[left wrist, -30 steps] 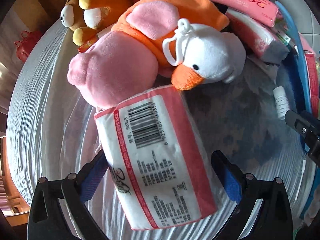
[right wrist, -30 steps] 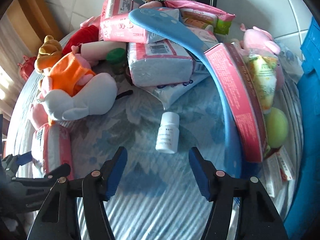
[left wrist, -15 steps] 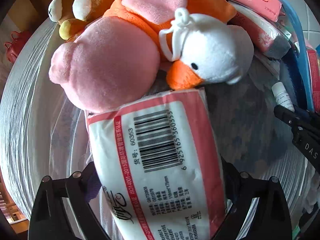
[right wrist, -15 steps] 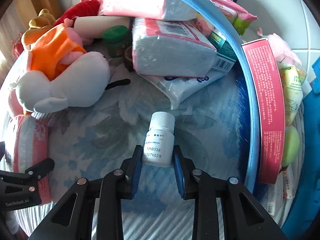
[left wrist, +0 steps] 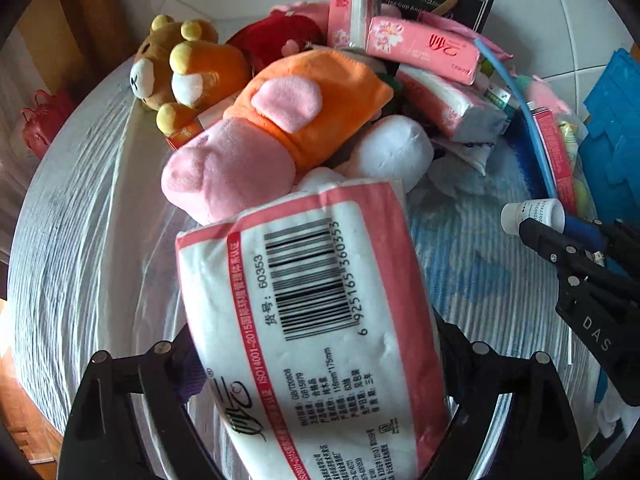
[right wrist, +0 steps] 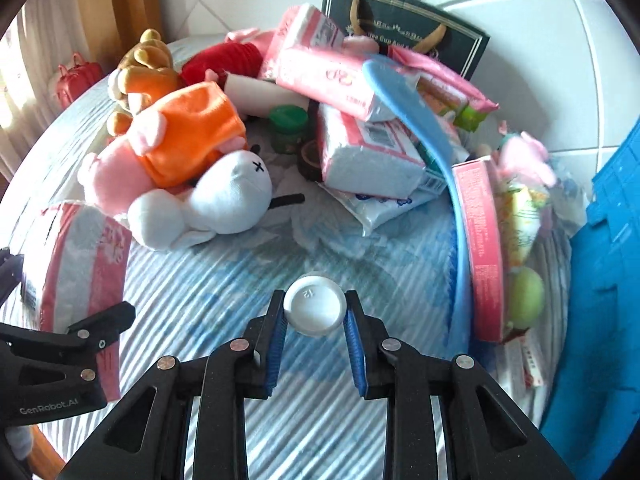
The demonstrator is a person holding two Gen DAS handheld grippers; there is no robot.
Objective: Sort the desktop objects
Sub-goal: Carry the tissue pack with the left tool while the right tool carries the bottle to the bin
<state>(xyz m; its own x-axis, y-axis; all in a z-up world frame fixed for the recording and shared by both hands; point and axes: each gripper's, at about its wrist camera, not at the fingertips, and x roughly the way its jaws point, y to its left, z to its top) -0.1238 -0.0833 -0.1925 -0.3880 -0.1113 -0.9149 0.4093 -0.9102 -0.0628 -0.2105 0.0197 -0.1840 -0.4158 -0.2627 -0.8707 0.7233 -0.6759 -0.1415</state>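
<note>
Blue-padded fingers of the right gripper pinch a small white bottle, lifted clear of the striped tablecloth. Over on the left, the left gripper, jaws still closing, hugs a wide tissue pack near the plush pig and white plush duck.

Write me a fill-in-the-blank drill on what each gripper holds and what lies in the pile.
1. The right gripper is shut on a small white ____.
2. The left gripper holds a pack of ____.
3. The pink pig toy wears an ____ top.
4. Behind the pile stands a dark ____.

Missing words: bottle; tissues; orange; bag
</note>
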